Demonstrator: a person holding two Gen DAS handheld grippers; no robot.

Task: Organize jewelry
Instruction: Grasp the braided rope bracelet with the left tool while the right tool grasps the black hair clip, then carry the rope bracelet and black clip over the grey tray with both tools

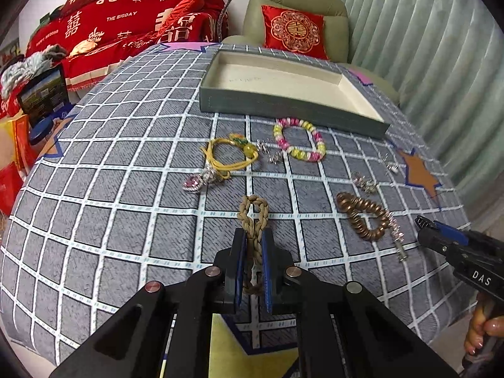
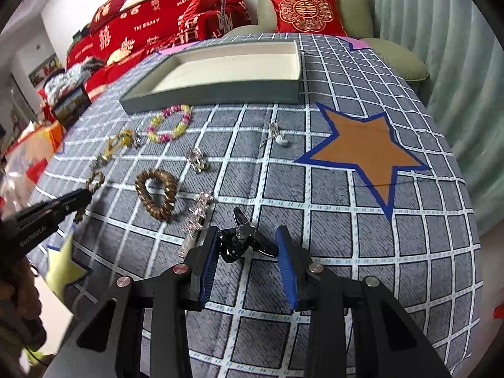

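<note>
My left gripper (image 1: 253,234) is shut on a tan braided cord bracelet (image 1: 253,212), whose loop sticks out ahead of the fingers; it also shows in the right wrist view (image 2: 94,181). My right gripper (image 2: 249,236) is open, with a black bow hair clip (image 2: 241,242) lying on the cloth between its fingers. An empty grey tray with a cream inside (image 1: 293,107) (image 2: 220,94) stands at the far side. On the cloth lie a pink and yellow bead bracelet (image 1: 299,140), a yellow cord bracelet (image 1: 231,156), a pink gem pendant (image 1: 197,182) and a brown coiled bracelet (image 1: 362,217) (image 2: 157,195).
Small silver pieces (image 2: 200,159) (image 2: 275,135) and a silver chain (image 2: 195,220) lie on the grey checked tablecloth (image 1: 126,189). An orange star patch (image 2: 368,154) is at the right. A green armchair with a red cushion (image 1: 296,31) and a red sofa stand behind.
</note>
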